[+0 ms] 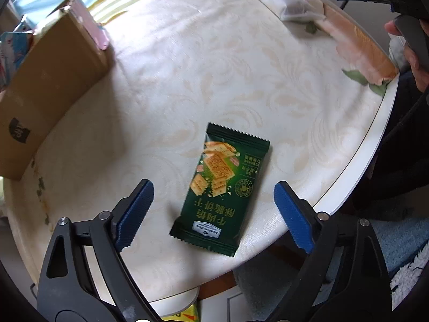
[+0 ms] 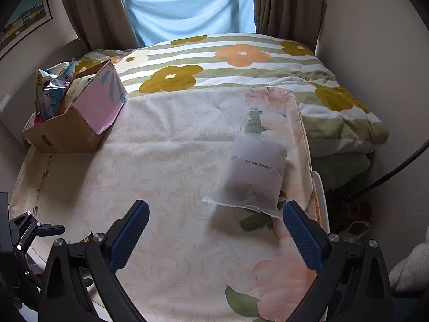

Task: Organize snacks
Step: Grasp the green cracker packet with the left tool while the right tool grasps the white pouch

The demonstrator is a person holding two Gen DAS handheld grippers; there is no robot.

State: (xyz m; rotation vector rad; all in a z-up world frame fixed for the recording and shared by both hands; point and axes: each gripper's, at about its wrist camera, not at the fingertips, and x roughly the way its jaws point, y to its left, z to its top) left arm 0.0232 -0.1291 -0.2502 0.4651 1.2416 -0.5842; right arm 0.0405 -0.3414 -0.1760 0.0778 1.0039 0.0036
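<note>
Green cracker packet (image 1: 221, 187) lies loose; cardboard box (image 2: 67, 131) holds snack packets (image 2: 53, 91).

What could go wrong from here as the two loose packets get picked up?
The dark green cracker packet lies flat near the round table's white edge; a low pinch by the open left gripper might nudge it off.
The frosted white pouch sits off-centre before the open right gripper, so closing now may clip only its corner.
</note>
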